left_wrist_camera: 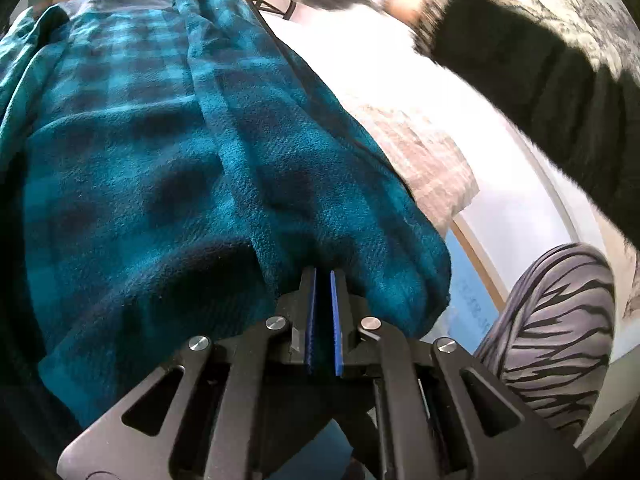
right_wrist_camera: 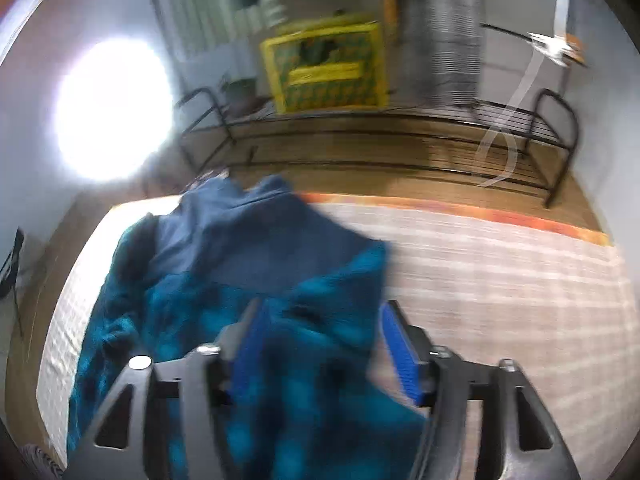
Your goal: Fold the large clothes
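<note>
Two tools: left tool (left_wrist_camera: 323, 280) pinching teal plaid shirt (left_wrist_camera: 168, 168), right tool (right_wrist_camera: 320, 336) spread, fabric loose between; risks unfolding if tugged.

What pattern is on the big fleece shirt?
Teal and dark blue checked fleece shirt, clearest in the left wrist view.

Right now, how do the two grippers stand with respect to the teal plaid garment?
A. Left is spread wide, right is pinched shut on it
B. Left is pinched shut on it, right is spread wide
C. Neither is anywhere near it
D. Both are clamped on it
B: the left gripper has its blue pads nearly together with the garment bunched at their tips, while the right gripper stands wide apart, cloth loose between.
</note>
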{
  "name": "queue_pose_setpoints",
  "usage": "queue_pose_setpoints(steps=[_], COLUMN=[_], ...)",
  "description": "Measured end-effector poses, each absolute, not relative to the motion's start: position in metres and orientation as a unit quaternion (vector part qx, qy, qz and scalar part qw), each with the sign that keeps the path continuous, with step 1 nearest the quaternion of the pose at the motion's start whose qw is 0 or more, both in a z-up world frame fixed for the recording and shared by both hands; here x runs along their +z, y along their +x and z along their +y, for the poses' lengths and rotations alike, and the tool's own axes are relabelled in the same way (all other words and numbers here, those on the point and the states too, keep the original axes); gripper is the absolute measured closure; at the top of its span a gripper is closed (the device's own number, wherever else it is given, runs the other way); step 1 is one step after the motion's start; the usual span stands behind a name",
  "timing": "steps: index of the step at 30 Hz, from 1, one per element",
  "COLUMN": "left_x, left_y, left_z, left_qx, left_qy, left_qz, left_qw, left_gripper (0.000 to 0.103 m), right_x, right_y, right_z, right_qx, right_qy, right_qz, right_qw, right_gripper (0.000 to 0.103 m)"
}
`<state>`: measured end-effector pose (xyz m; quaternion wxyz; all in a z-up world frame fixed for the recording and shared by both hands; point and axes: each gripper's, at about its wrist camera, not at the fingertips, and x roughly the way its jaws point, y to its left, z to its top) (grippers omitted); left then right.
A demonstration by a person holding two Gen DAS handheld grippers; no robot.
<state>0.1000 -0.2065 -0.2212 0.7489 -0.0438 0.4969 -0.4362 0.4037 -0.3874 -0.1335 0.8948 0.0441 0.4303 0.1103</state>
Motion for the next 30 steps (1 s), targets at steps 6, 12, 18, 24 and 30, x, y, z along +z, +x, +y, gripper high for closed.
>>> queue_pose_setpoints(steps=[6,12,18,24,30], left_x=[-0.178,-0.130,-0.166,-0.222,-0.222], left_y=[0.113,0.161,0.187,0.166,0.160], left_z=[-0.183,-0.175,-0.222,-0.250,-0.249], left_qx=[-0.429,-0.388,-0.373,-0.362,-0.362], left_qy=[-0.124,-0.160,-0.126,-0.058,-0.055], left_qz=[0.487,0.456,0.478,0.523,0.510], left_qw=[0.750,0.785,0.785,0.769,0.778], left_gripper=[0.098,0.098,0.098,0.098,0.098], right_x=[-0.197,-0.242,-0.245,-0.201,-0.183], right_y=[0.382,0.369,0.370,0.359,0.358], right_z=[-0.487,-0.497,-0.477,-0.483,-0.496], right_qx=[0.107,0.181,0.226,0.100,0.081], right_qy=[0.184,0.281,0.276,0.117,0.118], right_qz=[0.454,0.432,0.446,0.445,0.426], right_qw=[0.865,0.838,0.821,0.882,0.893], right_gripper=[0.027,0.018,0.088,0.103,0.061])
